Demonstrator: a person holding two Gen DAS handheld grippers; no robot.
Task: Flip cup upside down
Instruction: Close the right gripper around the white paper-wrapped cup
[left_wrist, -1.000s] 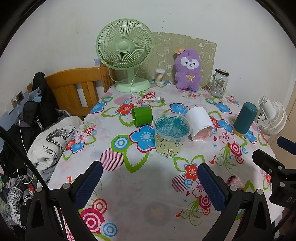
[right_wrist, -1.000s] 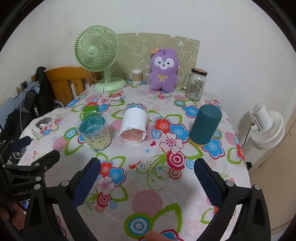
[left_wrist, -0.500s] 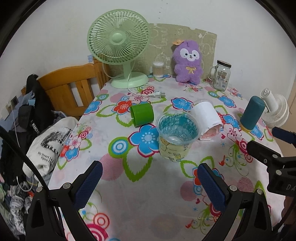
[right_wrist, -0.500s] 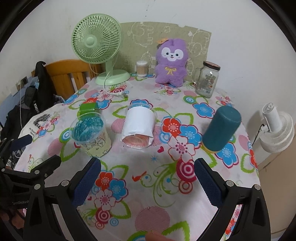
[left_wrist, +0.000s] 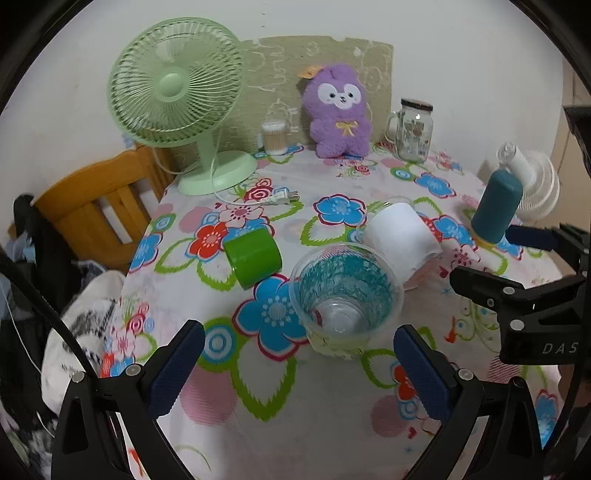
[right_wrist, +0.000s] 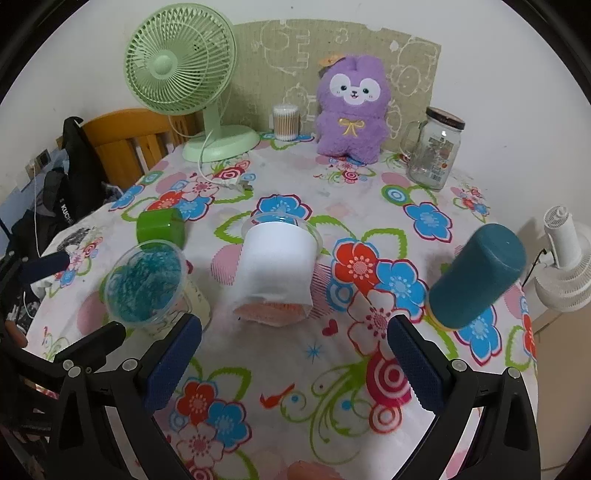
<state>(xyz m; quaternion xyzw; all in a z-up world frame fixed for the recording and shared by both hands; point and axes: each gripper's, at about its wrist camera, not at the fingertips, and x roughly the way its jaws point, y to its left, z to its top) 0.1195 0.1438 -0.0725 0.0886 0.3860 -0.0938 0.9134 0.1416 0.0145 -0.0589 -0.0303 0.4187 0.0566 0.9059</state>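
Observation:
A clear plastic cup (left_wrist: 345, 301) with a teal pattern stands upright, mouth up, on the flowered tablecloth (left_wrist: 280, 417); it also shows in the right wrist view (right_wrist: 147, 288). My left gripper (left_wrist: 295, 365) is open and empty, just in front of this cup. A white and pink cup (right_wrist: 275, 273) lies on its side beside it. My right gripper (right_wrist: 291, 362) is open and empty, just in front of the white cup. A green cup (left_wrist: 253, 256) lies on its side. A teal cup (right_wrist: 476, 275) stands upside down at the right.
At the back of the table stand a green fan (left_wrist: 177, 96), its cord and plug (left_wrist: 277, 199), a cotton swab jar (left_wrist: 275, 137), a purple plush toy (left_wrist: 340, 110) and a glass jar mug (left_wrist: 413, 129). A wooden chair (left_wrist: 92, 206) with clothes stands left, a white fan (right_wrist: 565, 258) right.
Both grippers have moved forward over the table toward the cups, which now appear larger and closer. Both stay open. No object has moved.

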